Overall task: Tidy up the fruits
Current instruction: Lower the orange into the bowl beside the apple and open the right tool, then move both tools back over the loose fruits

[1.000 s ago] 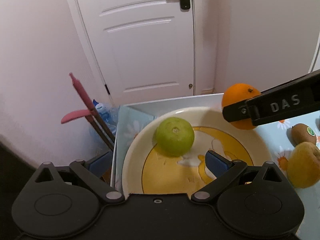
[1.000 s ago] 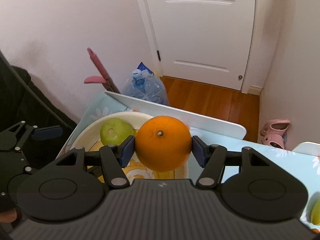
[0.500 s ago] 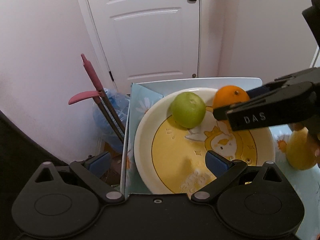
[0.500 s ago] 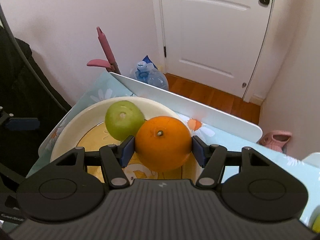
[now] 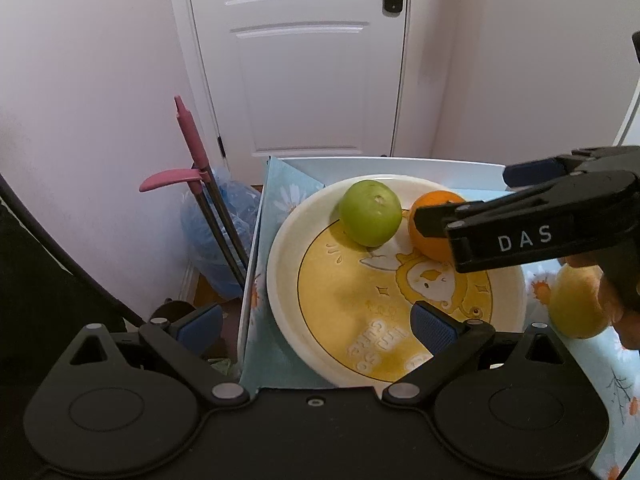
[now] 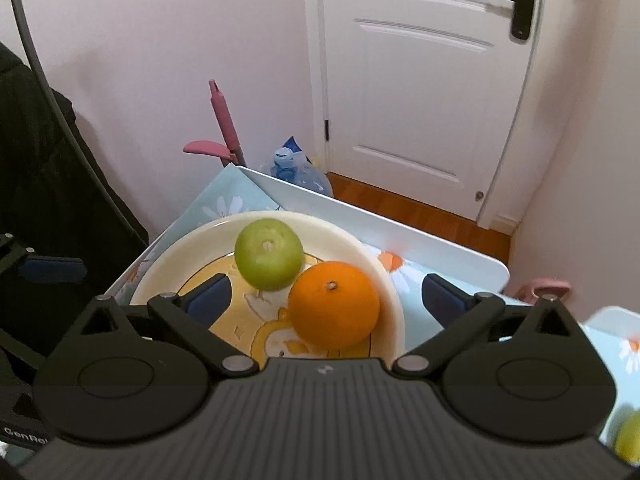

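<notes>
Right wrist view, fruit: smooth round orange, dimpled skin, stem end up, resting on plate, touching matte green fruit of similar round shape.
Plate: glossy cream rim, yellow centre with cartoon print; round and shallow.
Right tool: spread wide, blue ribbed pads either side of orange, neither touching it; holding nothing.
Left tool: wide open, empty; one pad over plate's near rim, other pad off table edge.
Left wrist view, extra fruit: yellow rounded piece on table beside plate, partly hidden behind right tool's black body.
Table: white edge, pale blue cloth with daisy print.
Room: white panelled door with black handle, pale pink walls, wood floor, pink-handled broom, blue water jug leaning at wall.
</notes>
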A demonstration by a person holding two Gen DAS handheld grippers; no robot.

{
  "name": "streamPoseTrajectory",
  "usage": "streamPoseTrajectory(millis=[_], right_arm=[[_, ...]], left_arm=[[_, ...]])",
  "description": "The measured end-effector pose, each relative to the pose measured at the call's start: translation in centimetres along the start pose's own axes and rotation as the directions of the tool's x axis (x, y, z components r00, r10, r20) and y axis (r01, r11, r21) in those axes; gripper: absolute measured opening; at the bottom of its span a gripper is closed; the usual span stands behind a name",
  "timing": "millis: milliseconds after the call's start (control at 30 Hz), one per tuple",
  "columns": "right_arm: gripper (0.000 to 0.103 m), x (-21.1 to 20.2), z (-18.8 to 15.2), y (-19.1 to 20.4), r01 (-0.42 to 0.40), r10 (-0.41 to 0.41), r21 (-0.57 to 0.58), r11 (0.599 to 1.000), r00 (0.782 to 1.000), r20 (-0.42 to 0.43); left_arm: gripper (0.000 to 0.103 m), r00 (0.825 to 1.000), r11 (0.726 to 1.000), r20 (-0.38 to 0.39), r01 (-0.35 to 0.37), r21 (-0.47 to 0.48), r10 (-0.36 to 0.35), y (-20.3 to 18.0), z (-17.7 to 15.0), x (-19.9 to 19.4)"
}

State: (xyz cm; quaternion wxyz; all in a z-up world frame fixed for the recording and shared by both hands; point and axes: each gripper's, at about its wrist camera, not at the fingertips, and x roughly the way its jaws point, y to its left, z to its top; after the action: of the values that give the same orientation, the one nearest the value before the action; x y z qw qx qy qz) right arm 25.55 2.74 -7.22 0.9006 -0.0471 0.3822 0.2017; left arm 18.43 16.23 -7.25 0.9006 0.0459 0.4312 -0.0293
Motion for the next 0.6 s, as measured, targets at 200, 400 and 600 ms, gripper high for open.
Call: streamPoseTrajectory(millis=[200,400,600], right_arm=[[0.103,-3.5,-0.3,0.4,0.027,-0.028,0.037,0.999,0.999,0.023],[0.103,-7.9,-1.0,0.8,0.065,-0.07,0.096,0.993,0.996,0.052],[0.103,-12.4,-1.9,0.6,0.113,-0.127,0.16,0.981,0.989,0.077]], left_arm=[[0.102,0.999,1.0,0.038,0.006,0.014,-0.006,-0.4,-0.1,-2.1],[0.102,0.997,0.999,0.076,0.004,0.035,-0.006,-0.7,-0.1,-4.7],[0.102,0.99,0.996,0.137,0.011,0.085,-0.023,-1.1,0.1,-7.3]])
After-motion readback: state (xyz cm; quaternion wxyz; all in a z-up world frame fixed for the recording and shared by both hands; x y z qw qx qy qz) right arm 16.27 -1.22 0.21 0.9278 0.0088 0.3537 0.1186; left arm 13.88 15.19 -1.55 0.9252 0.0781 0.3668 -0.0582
